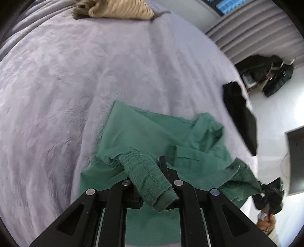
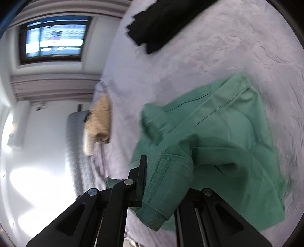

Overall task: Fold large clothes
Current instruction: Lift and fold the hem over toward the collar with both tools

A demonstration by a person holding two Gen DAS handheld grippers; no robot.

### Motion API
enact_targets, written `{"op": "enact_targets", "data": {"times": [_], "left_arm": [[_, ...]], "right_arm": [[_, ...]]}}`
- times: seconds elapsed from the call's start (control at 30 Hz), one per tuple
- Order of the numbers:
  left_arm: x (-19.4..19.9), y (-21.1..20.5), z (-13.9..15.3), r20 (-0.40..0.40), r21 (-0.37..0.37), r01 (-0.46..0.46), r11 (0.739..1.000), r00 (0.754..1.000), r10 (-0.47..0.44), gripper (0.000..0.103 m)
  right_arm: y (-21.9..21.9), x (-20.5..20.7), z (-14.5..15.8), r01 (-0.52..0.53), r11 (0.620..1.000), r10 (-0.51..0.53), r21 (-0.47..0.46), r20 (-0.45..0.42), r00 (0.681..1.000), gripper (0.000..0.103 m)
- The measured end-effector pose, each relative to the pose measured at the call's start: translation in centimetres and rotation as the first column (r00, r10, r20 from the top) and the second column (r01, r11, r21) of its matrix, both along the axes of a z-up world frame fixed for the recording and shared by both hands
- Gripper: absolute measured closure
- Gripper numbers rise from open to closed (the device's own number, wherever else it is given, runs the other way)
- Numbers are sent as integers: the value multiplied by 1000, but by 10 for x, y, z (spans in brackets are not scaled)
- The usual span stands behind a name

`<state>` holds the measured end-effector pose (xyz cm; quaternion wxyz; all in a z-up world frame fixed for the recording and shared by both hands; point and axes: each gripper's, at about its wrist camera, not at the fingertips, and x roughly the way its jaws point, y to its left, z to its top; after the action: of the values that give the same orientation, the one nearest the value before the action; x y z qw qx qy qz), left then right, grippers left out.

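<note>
**Green garment pinched at both hems over the bed**

My left gripper was clamped narrow on a thick stitched hem of the green garment; the band ran slantwise between my fingers and stuck out toward the camera. From there the cloth fell away forward onto the lilac bedspread, its far corner pointing up the bed. My right gripper likewise pinched a stitched hem of the same garment, the hem hanging down past the left finger. The cloth stretched off to the upper right, long axis slanting that way, rumpled and partly doubled over itself. A black garment lay farther up the bed, well apart, and a tan striped cloth lay near the bed's far edge.
</note>
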<state>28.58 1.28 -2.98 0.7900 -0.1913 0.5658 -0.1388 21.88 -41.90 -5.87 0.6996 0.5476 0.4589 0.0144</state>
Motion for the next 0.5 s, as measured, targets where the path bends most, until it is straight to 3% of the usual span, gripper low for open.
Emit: {"op": "enact_targets", "data": {"times": [0.13, 0.17, 0.2, 0.23, 0.27, 0.3, 0.33, 0.37, 0.5], "left_arm": [[9, -13, -15, -14, 98, 58, 994, 998, -57, 86], [11, -16, -16, -24, 121, 66, 990, 998, -64, 71], [12, -17, -15, -19, 160, 67, 985, 998, -65, 43], [10, -17, -10, 10, 198, 58, 978, 998, -61, 28], [8, -16, -4, 54, 235, 42, 971, 997, -56, 8], [6, -14, 4, 98, 264, 26, 964, 994, -54, 3], [6, -12, 8, 116, 275, 21, 961, 992, -55, 3], [7, -9, 10, 115, 280, 23, 960, 992, -58, 3], [6, 0, 2, 96, 330, 8, 944, 994, -42, 3]], "right_arm": [[-5, 8, -28, 39, 999, -38, 7, -65, 997, 93], [-6, 9, -34, 45, 999, -44, 5, -82, 996, 93], [-8, 10, -37, 54, 999, -54, -4, -101, 993, 92], [-10, 10, -39, 60, 998, -61, -10, -111, 992, 89], [-12, 11, -41, 69, 998, -70, -13, -111, 991, 79], [-14, 12, -40, 81, 996, -83, -22, -107, 991, 71], [-19, 10, -36, 95, 995, -98, -38, -94, 991, 40], [-21, 12, -35, 104, 993, -107, -49, -81, 991, 21], [-33, 7, -16, 88, 983, -103, -162, -86, 991, 21]]}}
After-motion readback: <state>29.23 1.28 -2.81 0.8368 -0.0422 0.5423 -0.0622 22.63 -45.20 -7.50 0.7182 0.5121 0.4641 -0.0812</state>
